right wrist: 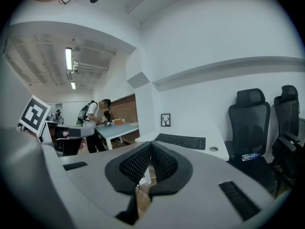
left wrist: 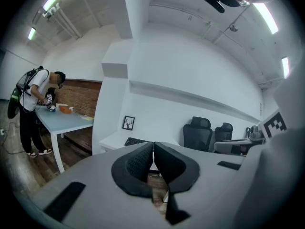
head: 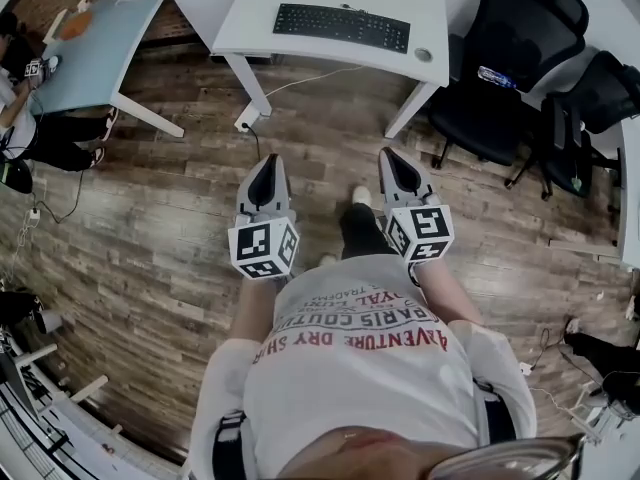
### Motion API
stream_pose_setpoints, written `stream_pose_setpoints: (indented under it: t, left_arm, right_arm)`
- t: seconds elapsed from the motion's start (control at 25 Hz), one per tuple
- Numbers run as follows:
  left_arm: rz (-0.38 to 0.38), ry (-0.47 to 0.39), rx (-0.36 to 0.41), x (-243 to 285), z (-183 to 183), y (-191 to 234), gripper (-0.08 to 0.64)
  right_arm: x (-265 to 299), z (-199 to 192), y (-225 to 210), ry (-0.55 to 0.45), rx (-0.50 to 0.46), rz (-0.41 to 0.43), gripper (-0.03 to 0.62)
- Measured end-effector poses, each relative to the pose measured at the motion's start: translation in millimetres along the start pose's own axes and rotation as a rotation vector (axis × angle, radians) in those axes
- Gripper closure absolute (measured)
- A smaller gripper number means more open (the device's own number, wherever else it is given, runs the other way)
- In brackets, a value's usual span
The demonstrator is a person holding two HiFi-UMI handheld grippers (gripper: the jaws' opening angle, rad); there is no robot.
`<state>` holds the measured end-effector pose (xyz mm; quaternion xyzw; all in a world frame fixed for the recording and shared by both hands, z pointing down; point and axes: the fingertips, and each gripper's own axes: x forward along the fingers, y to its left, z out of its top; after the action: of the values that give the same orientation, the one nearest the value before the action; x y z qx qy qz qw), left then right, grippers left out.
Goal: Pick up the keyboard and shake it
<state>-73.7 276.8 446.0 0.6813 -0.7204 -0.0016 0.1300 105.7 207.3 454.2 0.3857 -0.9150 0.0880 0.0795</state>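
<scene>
A black keyboard (head: 342, 26) lies flat on a white desk (head: 300, 43) at the far side of the wooden floor; it also shows in the right gripper view as the keyboard (right wrist: 181, 140) and partly in the left gripper view as the keyboard (left wrist: 136, 141). My left gripper (head: 268, 165) and right gripper (head: 392, 159) hang side by side above the floor, well short of the desk. Both are shut with nothing between their jaws. The left gripper (left wrist: 153, 145) and right gripper (right wrist: 151, 145) point toward the desk.
Two black office chairs (head: 505, 78) stand right of the desk, one with a bottle (head: 497, 77) on its seat. A light blue table (head: 95, 48) with a person (head: 25, 118) beside it is at the left. A cable and socket (head: 246, 121) lie on the floor under the desk.
</scene>
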Motion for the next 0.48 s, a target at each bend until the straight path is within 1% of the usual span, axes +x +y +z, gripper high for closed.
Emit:
stream_pose_setpoints:
  t: [0.16, 0.24, 0.36, 0.48]
  left_arm:
    - [0.044, -0.013, 0.011, 44, 13, 5, 0.532]
    - [0.058, -0.017, 0.014, 72, 22, 4, 0.532]
    - [0.029, -0.011, 0.028, 117, 37, -9, 0.532]
    - [0.030, -0.016, 0.044, 166, 50, -20, 0.532]
  right_arm:
    - [41, 10, -35, -0.013, 0.001, 0.022, 0.568]
    - [66, 17, -58, -0.008, 0.023, 0.038, 0.568]
    - [100, 30, -93, 0.006, 0.075, 0.068, 0.568]
    - [131, 46, -131, 0.005, 0.072, 0.076, 0.568]
